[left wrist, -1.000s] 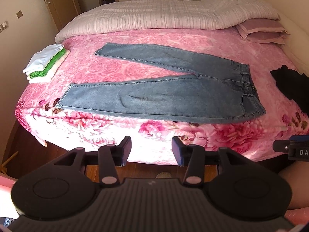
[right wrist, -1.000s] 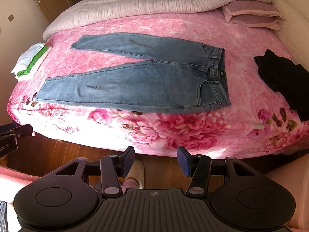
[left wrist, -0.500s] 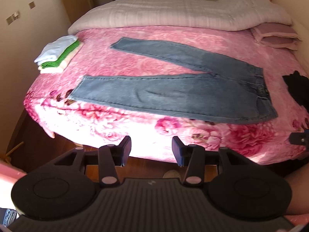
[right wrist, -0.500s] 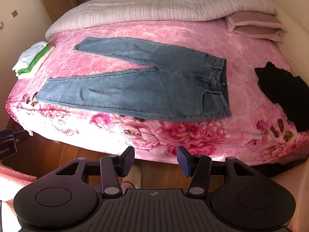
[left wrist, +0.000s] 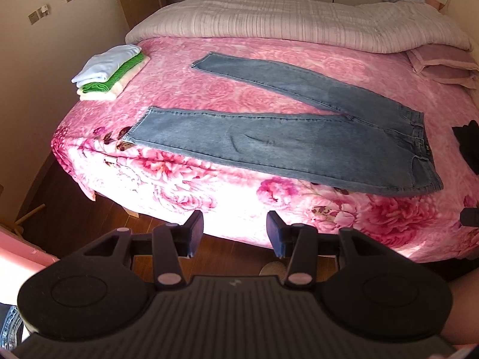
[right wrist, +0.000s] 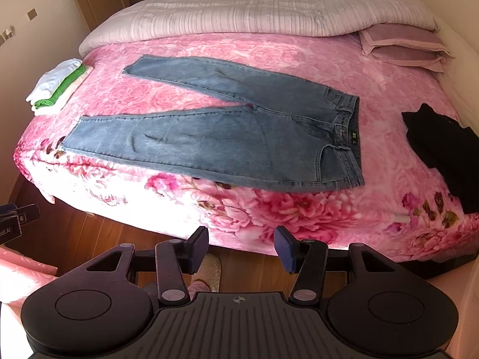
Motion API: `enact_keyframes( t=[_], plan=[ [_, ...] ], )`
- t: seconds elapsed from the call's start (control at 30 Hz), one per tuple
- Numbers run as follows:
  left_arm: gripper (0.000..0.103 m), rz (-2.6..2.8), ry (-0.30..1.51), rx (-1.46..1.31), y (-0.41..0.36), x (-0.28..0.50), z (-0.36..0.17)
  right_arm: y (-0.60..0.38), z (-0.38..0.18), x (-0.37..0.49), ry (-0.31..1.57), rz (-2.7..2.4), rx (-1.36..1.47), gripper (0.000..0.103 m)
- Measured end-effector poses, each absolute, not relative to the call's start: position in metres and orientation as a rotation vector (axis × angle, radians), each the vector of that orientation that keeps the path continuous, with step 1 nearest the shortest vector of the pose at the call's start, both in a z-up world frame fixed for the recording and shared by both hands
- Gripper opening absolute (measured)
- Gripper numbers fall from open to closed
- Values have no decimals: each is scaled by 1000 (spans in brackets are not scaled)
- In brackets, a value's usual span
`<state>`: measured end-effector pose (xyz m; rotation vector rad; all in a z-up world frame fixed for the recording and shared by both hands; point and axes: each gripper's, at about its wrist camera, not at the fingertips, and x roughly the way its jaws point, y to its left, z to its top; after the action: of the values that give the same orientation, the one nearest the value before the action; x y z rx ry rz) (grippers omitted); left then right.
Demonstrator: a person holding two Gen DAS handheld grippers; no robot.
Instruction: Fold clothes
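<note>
Both hand-held grippers, left [left wrist: 235, 233] and right [right wrist: 242, 249], hover released off the bed's [right wrist: 185, 209] near edge by the jeans [right wrist: 227, 137]; only the right view shows a slipper [right wrist: 209, 272].

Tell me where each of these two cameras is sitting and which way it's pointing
Left wrist: rides the left claw, off the bed's near edge, looking across the jeans to the folded stack; a leg shows at right.
Right wrist: rides the right claw, further right, facing the jeans' waistband and a black garment; a slippered foot shows below.
Shared: both show the jeans, stack, pink bedspread, open claws.
</note>
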<state>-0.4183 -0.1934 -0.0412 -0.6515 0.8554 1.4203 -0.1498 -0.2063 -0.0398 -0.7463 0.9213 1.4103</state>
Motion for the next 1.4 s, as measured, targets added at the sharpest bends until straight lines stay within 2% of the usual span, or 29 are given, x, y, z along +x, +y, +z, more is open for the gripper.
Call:
enact_keyframes(
  t=[0.37,0.53,0.7,1.1,1.4],
  plan=[
    [42,1421,839,-618,-165,-410,-41,-196,-36,-123,927,1398,-678,52],
    [42,1399,819,-587,-128,-398,-39,-188,-23,-90,827,1394,-562,52],
    [43,1335,801,-552,-69,-371,-43,-169,-17,-58,748,1383,-448,52],
    [49,1066,927,-487,127,-299,-90,-14,-73,0,940,1188,-411,52],
    [49,732,985,-479,255,-274,-159,89,-132,18,1033,1125,-412,52]
  ],
)
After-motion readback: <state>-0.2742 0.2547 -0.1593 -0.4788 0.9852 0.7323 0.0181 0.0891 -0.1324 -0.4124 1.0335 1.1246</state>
